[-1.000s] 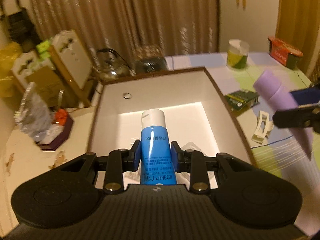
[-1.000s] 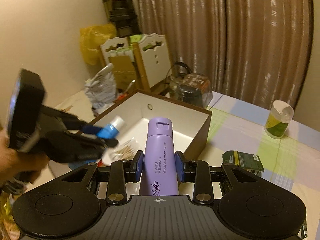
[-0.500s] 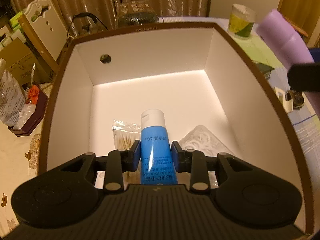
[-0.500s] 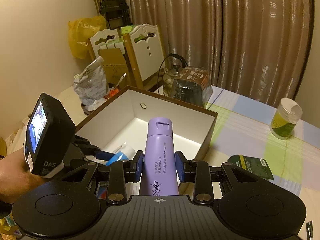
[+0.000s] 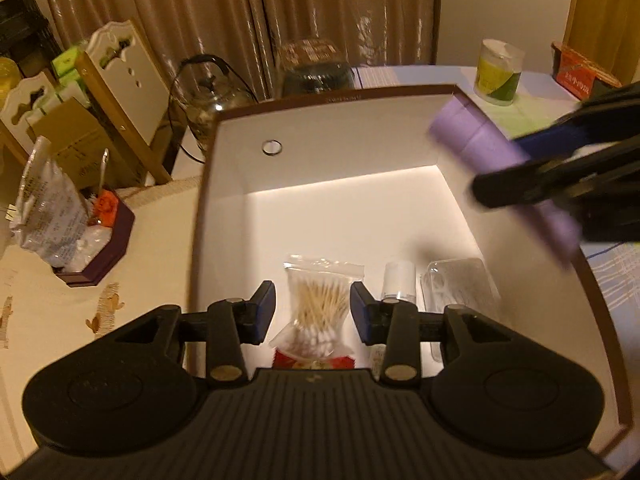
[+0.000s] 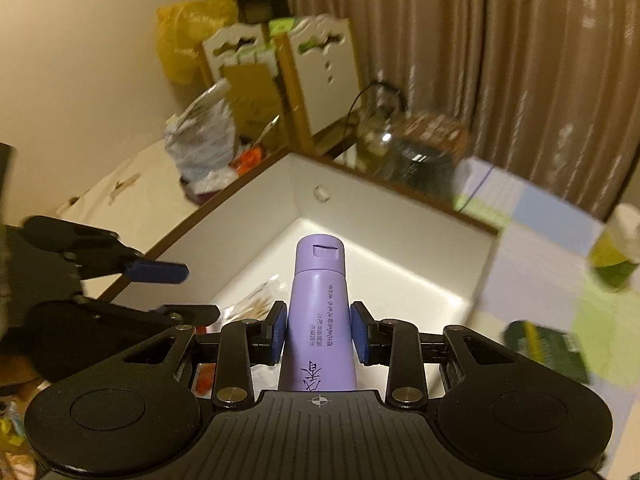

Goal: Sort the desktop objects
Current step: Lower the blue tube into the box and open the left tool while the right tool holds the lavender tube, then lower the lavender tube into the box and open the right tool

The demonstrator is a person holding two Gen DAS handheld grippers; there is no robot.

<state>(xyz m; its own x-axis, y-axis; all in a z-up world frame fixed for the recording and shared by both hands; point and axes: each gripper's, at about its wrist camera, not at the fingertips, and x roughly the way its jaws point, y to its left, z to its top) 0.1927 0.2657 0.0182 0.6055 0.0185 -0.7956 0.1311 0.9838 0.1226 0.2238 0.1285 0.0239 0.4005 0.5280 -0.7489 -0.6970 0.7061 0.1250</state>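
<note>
Purple tube [image 6: 320, 312] is sitting clamped in my right jaws, nose aimed into the box [image 6: 240, 216]; I'm seeing the left jaws just opening, empty.

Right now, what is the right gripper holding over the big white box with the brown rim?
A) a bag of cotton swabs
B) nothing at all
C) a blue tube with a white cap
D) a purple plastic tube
D: the right gripper has its blue pads pressed on both sides of the purple plastic tube, above the white box with the brown rim.
</note>
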